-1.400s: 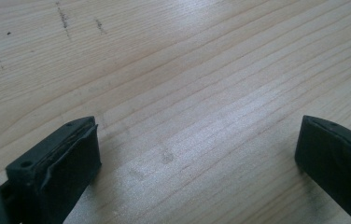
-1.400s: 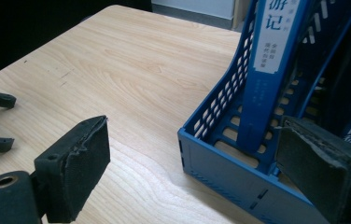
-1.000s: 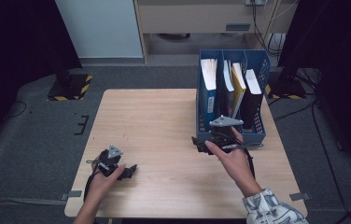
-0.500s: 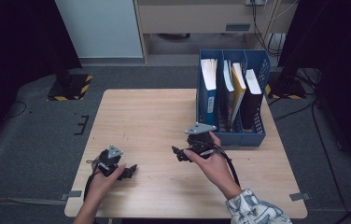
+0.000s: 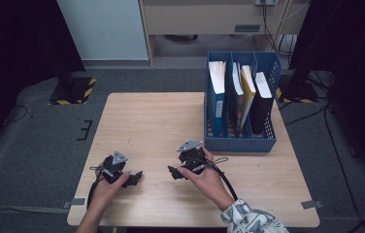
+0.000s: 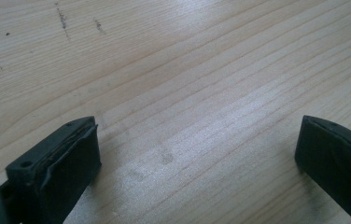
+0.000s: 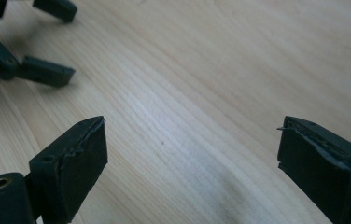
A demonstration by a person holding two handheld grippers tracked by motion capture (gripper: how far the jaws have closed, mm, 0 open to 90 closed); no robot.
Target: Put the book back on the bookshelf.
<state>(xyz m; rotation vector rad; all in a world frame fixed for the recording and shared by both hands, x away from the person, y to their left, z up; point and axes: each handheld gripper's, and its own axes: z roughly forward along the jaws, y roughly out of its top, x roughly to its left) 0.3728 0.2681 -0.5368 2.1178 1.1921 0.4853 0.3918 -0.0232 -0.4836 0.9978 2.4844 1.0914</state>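
My left gripper [image 5: 133, 178] rests low on the wooden table [image 5: 151, 121] near its front left, held by a hand, its jaws pointing right. In the left gripper view the left gripper [image 6: 197, 149] is open over bare wood. My right gripper [image 5: 173, 173] lies near the front middle of the table, jaws pointing left toward the other one. Seen in the right gripper view, the right gripper [image 7: 192, 154] is open with nothing between its fingers, and the left gripper's jaws [image 7: 46, 71] lie ahead at the upper left. A short stretch of table separates the two.
A blue file organiser [image 5: 241, 144] stands at the table's right side, just beyond the right hand. It holds a blue binder [image 5: 216, 97], a yellow book [image 5: 247, 97] and a black folder [image 5: 263, 104], all upright. Grey floor surrounds the table.
My right gripper has moved left and toward the person, away from the organiser's front, and turned to point at the left gripper. The left gripper has stayed put.
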